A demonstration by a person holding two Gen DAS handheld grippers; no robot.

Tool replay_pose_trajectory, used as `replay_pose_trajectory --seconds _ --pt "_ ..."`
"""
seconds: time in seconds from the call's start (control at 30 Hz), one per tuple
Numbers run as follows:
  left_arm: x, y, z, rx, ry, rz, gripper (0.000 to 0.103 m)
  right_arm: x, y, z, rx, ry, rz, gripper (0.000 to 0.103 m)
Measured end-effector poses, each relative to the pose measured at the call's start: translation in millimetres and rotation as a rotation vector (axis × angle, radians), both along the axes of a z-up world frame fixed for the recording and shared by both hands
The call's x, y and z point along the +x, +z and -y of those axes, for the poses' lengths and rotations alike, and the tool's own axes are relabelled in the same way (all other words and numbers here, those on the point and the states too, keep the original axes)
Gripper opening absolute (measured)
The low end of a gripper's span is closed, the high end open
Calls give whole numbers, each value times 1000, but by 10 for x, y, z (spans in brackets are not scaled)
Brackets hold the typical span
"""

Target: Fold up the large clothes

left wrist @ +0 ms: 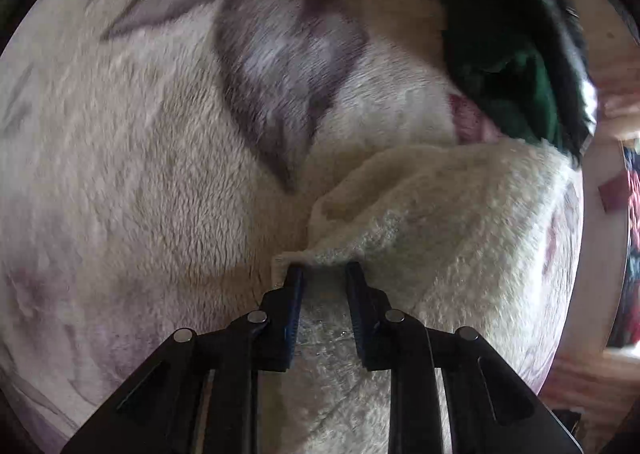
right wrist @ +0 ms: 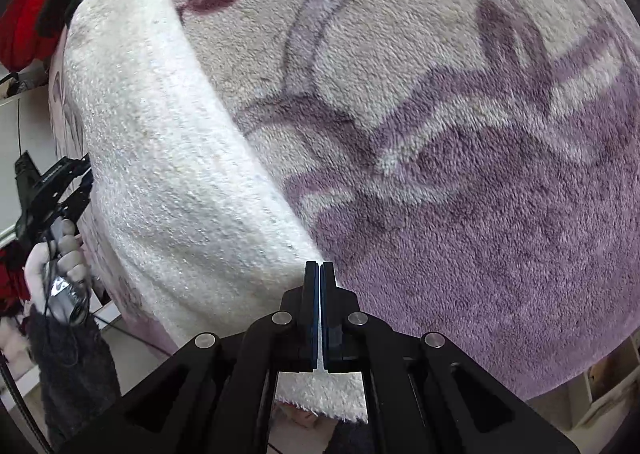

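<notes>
Light: soft, even daylight, no hard shadows | Glare: my right view's white fleece (right wrist: 168, 158) near blown out left of centre | Blur: my left view smeared, worst upper right | Edges: fisheye bending, black corners

Right gripper (right wrist: 320, 268) jaws pressed together; left gripper (left wrist: 323, 269) jaws parted.

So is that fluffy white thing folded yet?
Partly: the white garment lies as a long doubled-over band on the purple blanket, corner pinched by the right gripper.

Open blanket (left wrist: 132, 158) left and ahead; green garment (left wrist: 500, 54) blocks far right, white fold (left wrist: 440, 206) bunched beside it.
</notes>
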State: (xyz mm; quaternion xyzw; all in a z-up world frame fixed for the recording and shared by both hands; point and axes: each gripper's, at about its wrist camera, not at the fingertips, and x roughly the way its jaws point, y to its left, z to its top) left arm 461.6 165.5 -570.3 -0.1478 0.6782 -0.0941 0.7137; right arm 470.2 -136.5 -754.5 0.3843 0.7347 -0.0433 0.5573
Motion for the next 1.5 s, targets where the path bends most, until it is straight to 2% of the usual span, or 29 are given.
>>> replay_pose_trajectory --seconds 0.07,0.13,0.17,0.2,0.23,0.27,0.37,0.5,0.57,0.6,0.63,0.67,0.77,0.8,0.9,0.97,1.07,1.13,1.2,1.23,1.27,1.3,1.33,1.37,1.4,1.5 --pt "-125 244 -58 -13 -19 46 21 -485 -52 166 15 0 16 1" --pt "-387 488 -187 -59 -14 53 23 -566 -11 201 28 7 34 6" --pt "-582 583 -267 -85 -10 39 27 -607 11 274 32 14 36 23" --pt "-757 650 -319 -106 -5 25 40 -652 16 283 38 23 36 55" --pt "-859 693 -222 -123 -1 13 53 -716 7 285 43 36 36 71" --pt "-1134 701 -263 -146 0 -17 58 -783 -5 271 56 56 35 84" --pt "-1598 562 -99 -170 -3 -116 60 -993 -76 185 98 103 12 84" --pt "-2436 188 52 -103 -6 -250 60 -1226 -241 38 145 140 -34 84" --pt "-2666 140 162 -62 -11 -226 57 -1318 -280 -40 157 147 -24 82" --pt "-2745 154 200 -32 -16 -201 32 -1352 -290 -88 167 157 -8 61" --pt "-2817 190 236 -6 -14 -176 12 -1380 -289 -125 162 172 3 42" --pt "-2877 258 242 -29 14 -152 12 -1351 -288 -155 110 212 -2 25" --pt "-3043 625 223 -87 65 -54 10 -1408 -119 -143 26 218 47 20" --pt "-3100 719 213 -84 65 -33 10 -1411 -16 -137 2 228 71 19" --pt "-3147 628 155 -83 90 -60 10 -1478 244 -144 -48 244 126 18" --pt "-3205 409 77 -90 113 -106 10 -1491 274 -108 -62 246 130 18" --pt "-3221 157 92 -83 98 -147 11 -1442 135 -81 -61 247 92 18" --pt "-3191 130 67 -85 93 -150 13 -1461 -24 -151 -64 259 66 18" --pt "-3184 218 -45 -130 110 -159 17 -1430 -120 -209 -28 266 50 22" --pt "-3200 290 -142 -163 117 -156 21 -1414 -120 -177 -1 254 45 23" --pt "-3214 348 -218 -189 124 -148 24 -1399 -145 -79 45 227 41 30" --pt "-3235 383 -294 -216 124 -139 35 -1404 -147 -11 91 201 45 34" --pt "-3248 371 -360 -241 125 -135 55 -1407 -145 69 124 182 59 38" --pt "-3272 301 -429 -262 139 -139 64 -1407 -153 122 140 175 73 51" --pt "-3279 180 -469 -286 158 -149 69 -1404 -179 179 160 171 89 65" --pt "-3291 -170 -501 -342 177 -206 69 -1391 -447 283 276 141 102 66"
